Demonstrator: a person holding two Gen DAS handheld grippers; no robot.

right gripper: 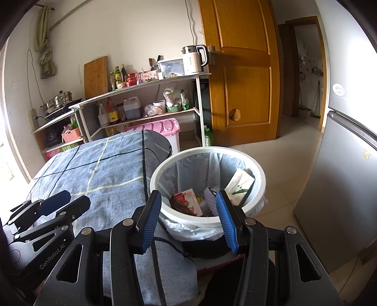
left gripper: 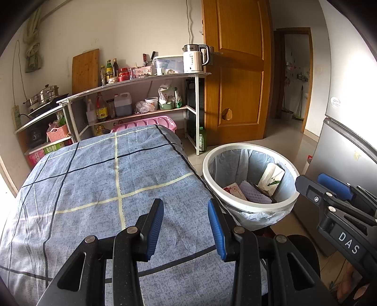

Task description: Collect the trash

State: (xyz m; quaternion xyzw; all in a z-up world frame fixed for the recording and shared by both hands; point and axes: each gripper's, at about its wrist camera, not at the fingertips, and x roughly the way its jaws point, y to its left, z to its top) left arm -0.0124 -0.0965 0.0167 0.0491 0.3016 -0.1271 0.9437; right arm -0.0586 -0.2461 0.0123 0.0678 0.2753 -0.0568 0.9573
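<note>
empty hand-held gripper [right gripper: 188, 219] over trash bin [right gripper: 256, 169]

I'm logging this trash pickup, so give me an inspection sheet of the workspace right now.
Surface: checked blue cloth over the table, no loose items seen on it.
Job's things: white bin with liner beside the table, holding cartons and wrappers.
Clutter: shelves crowded with bottles, kettle, pots.
Grippers: left gripper open, empty, over cloth; right gripper open, empty, before bin.
Cables: cord down the wall above kettle.
Surroundings: wooden door, fridge, tiled floor.
</note>
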